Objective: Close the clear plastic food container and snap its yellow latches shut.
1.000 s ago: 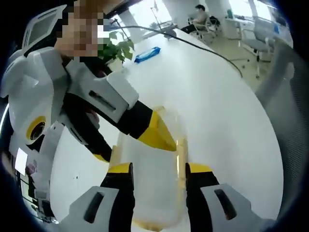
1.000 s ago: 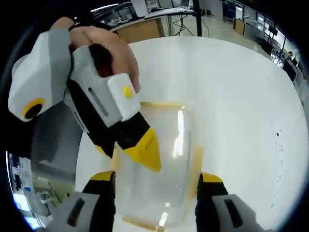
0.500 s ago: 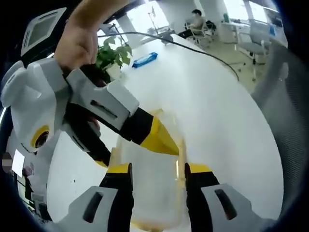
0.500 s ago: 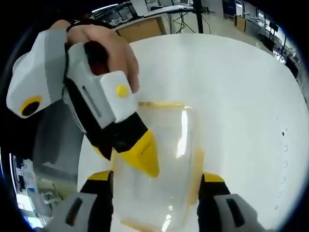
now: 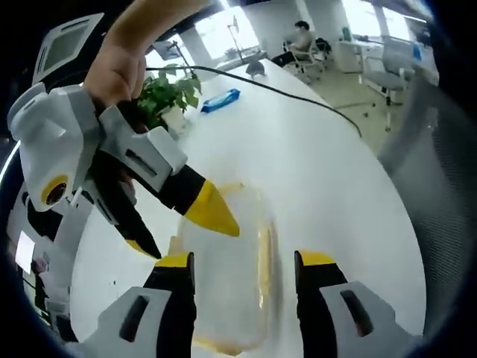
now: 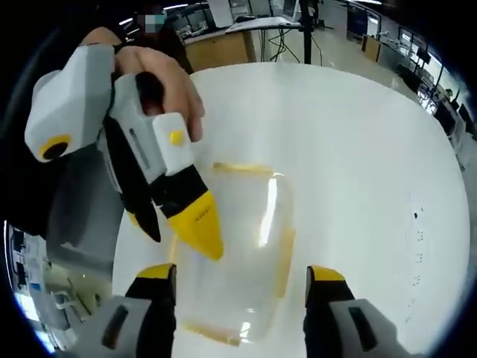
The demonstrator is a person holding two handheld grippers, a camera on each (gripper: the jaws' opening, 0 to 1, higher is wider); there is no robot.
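**Clear plastic food container: both grippers lifted off the lid, latches next**

Clear plastic food container (image 5: 223, 276) resting flat on the white table (image 5: 335, 171), near the table's close edge, lid down, yellow latch strips along its long sides and ends. Seen also in the right gripper view (image 6: 231, 253), framed between that view's own jaws.

Compared with a second ago: yellow tips of both grippers raised and drawn back from the lid; then pressed close over the lid top, now just above and beside it. Left gripper (image 6: 179, 224) hovering over the container's corner, jaws spread, grasping nothing. Right gripper (image 5: 182, 227) likewise released, one tip over the lid edge, the other off to the side, empty.

Meaning, as a judgement: lid-pressing step likely finished, lid seated; latches not yet clearly snapped, state too blurred to tell. Next move probably repositioning over a side latch (image 6: 285, 250) and pressing it down against the container wall.
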